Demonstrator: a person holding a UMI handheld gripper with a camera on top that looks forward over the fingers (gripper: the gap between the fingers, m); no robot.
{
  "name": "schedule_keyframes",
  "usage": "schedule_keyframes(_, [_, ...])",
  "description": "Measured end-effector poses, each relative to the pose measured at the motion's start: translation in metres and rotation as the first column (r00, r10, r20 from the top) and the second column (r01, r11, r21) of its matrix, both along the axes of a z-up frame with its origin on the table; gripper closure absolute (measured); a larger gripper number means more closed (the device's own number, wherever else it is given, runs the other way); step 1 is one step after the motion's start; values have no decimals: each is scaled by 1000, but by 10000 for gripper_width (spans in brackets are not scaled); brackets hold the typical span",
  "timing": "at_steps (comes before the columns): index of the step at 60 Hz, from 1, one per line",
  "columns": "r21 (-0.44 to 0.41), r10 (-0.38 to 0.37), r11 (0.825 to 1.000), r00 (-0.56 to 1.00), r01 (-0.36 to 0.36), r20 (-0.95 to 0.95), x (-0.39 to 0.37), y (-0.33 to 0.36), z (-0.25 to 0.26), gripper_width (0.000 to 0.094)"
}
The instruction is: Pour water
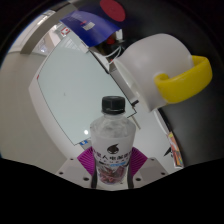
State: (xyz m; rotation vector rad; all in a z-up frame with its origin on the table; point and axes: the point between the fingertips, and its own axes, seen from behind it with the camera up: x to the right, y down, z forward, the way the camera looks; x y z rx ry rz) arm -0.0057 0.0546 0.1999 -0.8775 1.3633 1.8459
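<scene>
I am holding the upright water bottle (111, 150) clamped in my jaws, the white yellow-handled mug (160, 68) lying just beyond it

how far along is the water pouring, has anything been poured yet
Early stage. Done: the tongs appear to grip the water bottle, its body between the pink pads. In hand: the bottle is upright and its black cap is on, so no pouring has begun. Left: open the cap, move to the white cup with a yellow handle beyond the bottle, and tilt to pour.
</scene>
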Motion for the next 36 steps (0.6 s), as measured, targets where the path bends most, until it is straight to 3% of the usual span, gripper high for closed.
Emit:
schedule_keyframes(11, [4, 52, 999, 998, -52, 35, -4, -8, 9, 541])
schedule_keyframes(19, [17, 95, 994, 907, -112, 410, -6, -12, 50, 544])
schedule_keyframes(24, [50, 35, 994, 701, -101, 712, 9, -14, 79, 541])
schedule_keyframes(28, [82, -50, 995, 459, -51, 887, 36, -14, 95, 542])
schedule_keyframes(36, [127, -123, 990, -70, 58, 990, 140, -15, 106, 544])
